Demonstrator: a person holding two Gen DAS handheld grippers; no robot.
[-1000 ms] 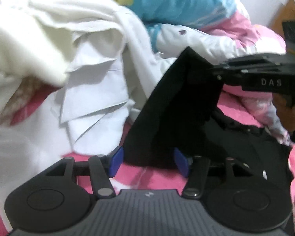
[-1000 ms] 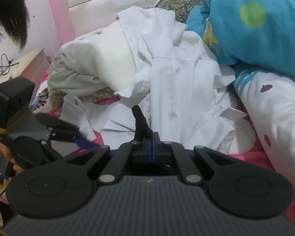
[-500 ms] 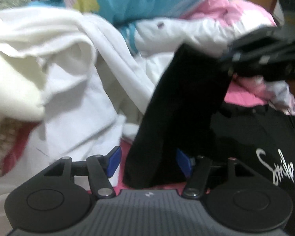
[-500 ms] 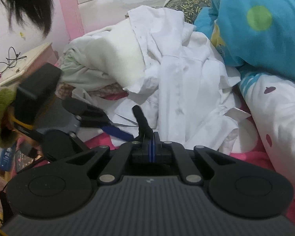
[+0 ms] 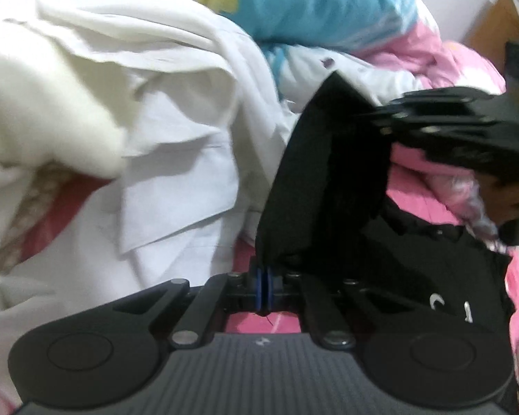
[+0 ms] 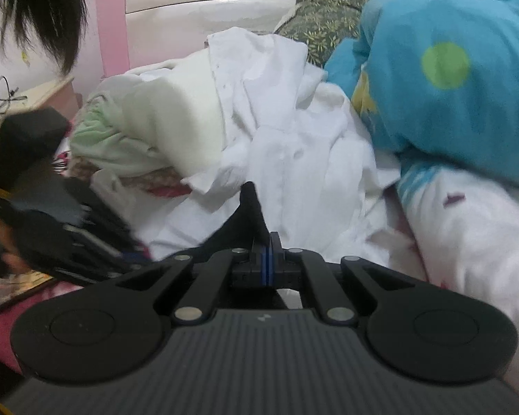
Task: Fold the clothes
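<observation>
Black garment [image 5: 325, 180] is pinched by left gripper [image 5: 263, 288], just closed, and right gripper [image 6: 267, 265], lifting one edge for folding.

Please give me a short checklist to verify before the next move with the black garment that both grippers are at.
1. Left gripper shut on the black garment: ok, its jaws have just closed on the lower edge.
2. Right gripper shut on the garment: ok, cloth sticks up from the pads.
3. Garment lifted between both grippers: ok.
4. Garment free of the white shirt: cannot tell.
5. Flat bare bedding to fold on: cannot tell.
</observation>
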